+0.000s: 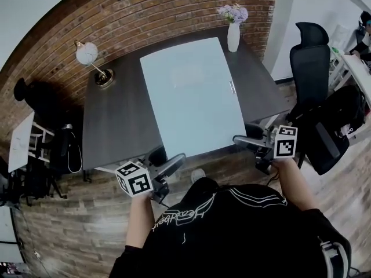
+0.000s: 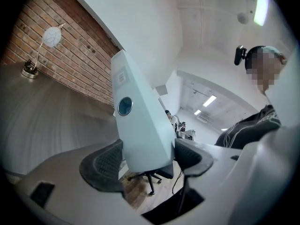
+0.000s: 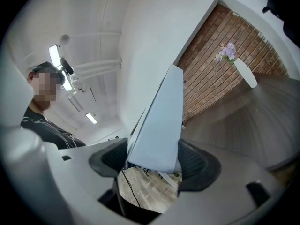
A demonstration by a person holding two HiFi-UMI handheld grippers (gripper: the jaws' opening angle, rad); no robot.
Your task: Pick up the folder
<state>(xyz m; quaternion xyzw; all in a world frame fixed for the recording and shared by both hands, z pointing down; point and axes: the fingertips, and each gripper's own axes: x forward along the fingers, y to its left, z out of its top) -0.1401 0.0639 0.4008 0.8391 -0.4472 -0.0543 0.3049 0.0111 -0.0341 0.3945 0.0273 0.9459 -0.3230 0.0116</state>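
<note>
A large pale blue folder (image 1: 191,94) hangs over the dark table (image 1: 113,120), its near edge out past the table's front. My left gripper (image 1: 175,161) is shut on its near left corner and my right gripper (image 1: 239,140) on its near right corner. In the left gripper view the folder (image 2: 140,121) stands edge-on between the black pads (image 2: 104,165), with a round blue button on its spine. In the right gripper view the folder (image 3: 161,121) is likewise clamped between the pads (image 3: 194,161). Wooden floor shows under both grips.
A white globe lamp (image 1: 87,54) stands at the table's back left and a white vase of lilac flowers (image 1: 233,33) at the back right. A black office chair (image 1: 310,57) is to the right. A brick wall (image 1: 145,10) runs behind the table.
</note>
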